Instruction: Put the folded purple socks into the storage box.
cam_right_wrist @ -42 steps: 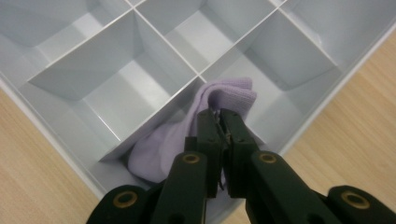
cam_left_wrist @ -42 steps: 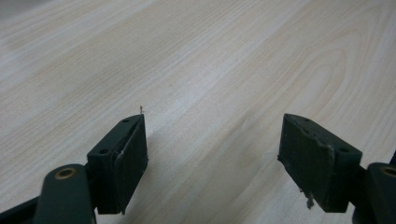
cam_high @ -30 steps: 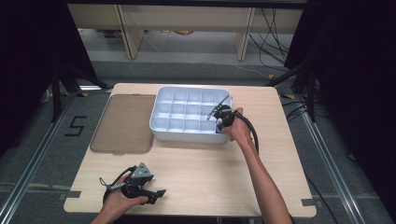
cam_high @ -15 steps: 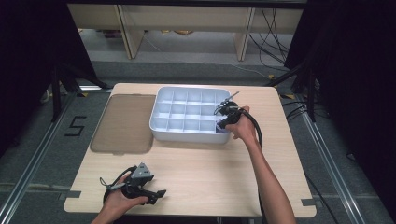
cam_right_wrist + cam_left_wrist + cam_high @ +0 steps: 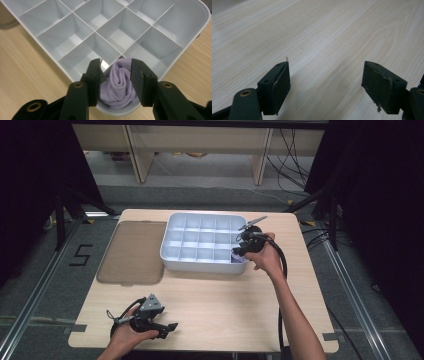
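A white divided tray (image 5: 200,264) stands at the middle back of the table. A rolled lilac cloth (image 5: 119,86) lies in its near right corner compartment, also seen as a lilac patch, the cloth (image 5: 239,259), from above. My right gripper (image 5: 116,65) hovers just over that cloth; its jaws have just been opening and stand apart on either side of the roll, not pressing it. From above, the right gripper (image 5: 241,251) is at the tray's right end. My left gripper (image 5: 167,330) rests at the table's front left, and the left gripper (image 5: 325,72) is open over bare wood.
A flat brown translucent lid (image 5: 132,251) lies left of the tray. The tray's other compartments (image 5: 100,22) hold nothing. The wooden table (image 5: 215,305) ends close behind my left hand; shelving and cables lie beyond the far edge.
My right gripper has lifted a little from the corner compartment and its jaws have spread, leaving the lilac cloth inside. The left gripper has kept still.
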Demonstrator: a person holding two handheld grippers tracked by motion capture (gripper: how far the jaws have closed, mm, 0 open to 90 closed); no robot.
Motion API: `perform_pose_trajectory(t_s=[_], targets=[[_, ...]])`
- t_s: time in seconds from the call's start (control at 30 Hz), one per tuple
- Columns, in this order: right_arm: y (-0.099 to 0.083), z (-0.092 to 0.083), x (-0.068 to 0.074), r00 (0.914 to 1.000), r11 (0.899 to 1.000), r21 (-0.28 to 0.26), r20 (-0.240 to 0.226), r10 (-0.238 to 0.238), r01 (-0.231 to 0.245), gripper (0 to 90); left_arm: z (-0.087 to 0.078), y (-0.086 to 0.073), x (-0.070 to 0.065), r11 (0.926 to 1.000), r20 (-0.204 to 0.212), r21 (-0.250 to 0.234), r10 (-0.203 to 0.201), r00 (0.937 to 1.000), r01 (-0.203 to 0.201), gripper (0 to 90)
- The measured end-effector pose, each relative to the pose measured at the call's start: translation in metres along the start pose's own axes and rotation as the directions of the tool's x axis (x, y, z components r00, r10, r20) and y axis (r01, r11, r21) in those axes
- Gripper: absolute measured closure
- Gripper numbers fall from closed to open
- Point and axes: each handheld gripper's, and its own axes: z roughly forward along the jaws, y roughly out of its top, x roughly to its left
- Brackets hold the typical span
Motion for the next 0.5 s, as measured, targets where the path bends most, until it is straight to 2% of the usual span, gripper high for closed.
perform_pose_trajectory(t_s=[0.07,0.13,0.17,0.23,0.37,0.43,0.47,0.5], targets=[[-0.002,-0.002,0.003,0.9998,1.0,-0.011,-0.018,-0.006,0.006,60.0,-0.001,0.0,0.001,0.9998,-0.01,0.01,0.016,0.9998,-0.016,22.2],[-0.004,-0.003,0.005,0.9997,0.999,-0.033,-0.014,-0.02,0.019,59.3,-0.001,0.001,0.0,0.9997,0.002,0.013,0.022,0.9998,-0.022,22.2],[-0.005,-0.004,0.007,0.9998,0.999,-0.047,-0.017,-0.013,0.012,58.6,0.0,0.0,-0.001,1.0,0.003,0.009,0.0,1.0,0.0,22.2],[-0.008,-0.006,0.01,0.9998,0.999,-0.053,-0.018,-0.012,0.011,56.3,-0.001,0.001,0.0,0.9999,0.0,0.007,0.016,0.9999,-0.016,22.2],[-0.014,-0.009,0.016,0.9997,0.996,-0.092,-0.024,-0.008,0.006,53.8,-0.001,0.001,0.0,0.9999,-0.002,0.007,0.015,0.9999,-0.015,22.2],[-0.016,-0.012,0.017,0.9994,0.996,-0.084,-0.023,-0.025,0.023,51.6,-0.001,0.001,0.0,0.9999,-0.001,0.006,0.015,0.9999,-0.015,22.2],[-0.016,-0.012,0.019,0.9995,0.995,-0.096,-0.017,-0.025,0.023,51.1,0.0,0.0,-0.002,1.0,0.003,-0.002,-0.008,1.0,0.008,22.2],[-0.018,-0.013,0.022,0.9997,0.993,-0.115,-0.024,-0.008,0.005,50.3,0.0,0.0,0.0,0.9999,-0.006,0.011,0.005,1.0,-0.005,22.2]])
